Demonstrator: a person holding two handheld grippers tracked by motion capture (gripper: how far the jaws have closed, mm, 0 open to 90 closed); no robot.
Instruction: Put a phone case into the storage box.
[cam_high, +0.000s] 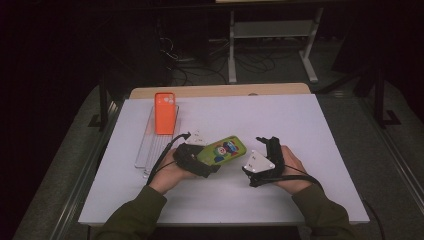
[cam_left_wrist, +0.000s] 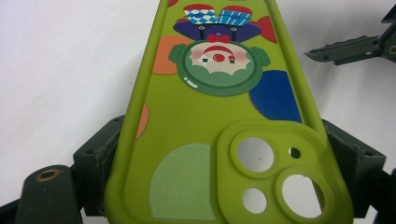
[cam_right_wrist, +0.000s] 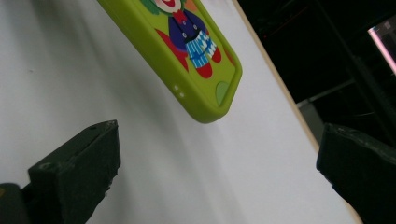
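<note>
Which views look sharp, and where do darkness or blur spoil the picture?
High view: bright table, room behind nearly black. Left gripper view: green phone case crisp and evenly lit. Right gripper view: case fairly sharp, near black jaws soft, dark corner at right.

The phone case (cam_high: 222, 150) lies between the left claw (cam_high: 207, 162) and right claw (cam_high: 267, 142).

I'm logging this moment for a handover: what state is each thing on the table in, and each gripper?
Green phone case: held off the table at its camera-hole end, printed back up, empty.
Orange phone case: lying flat on the clear rack, untouched.
Clear rack: flat on the table, left side.
Left gripper: jaws shut on the green phone case.
Right gripper: jaws open, holding nothing.
</note>
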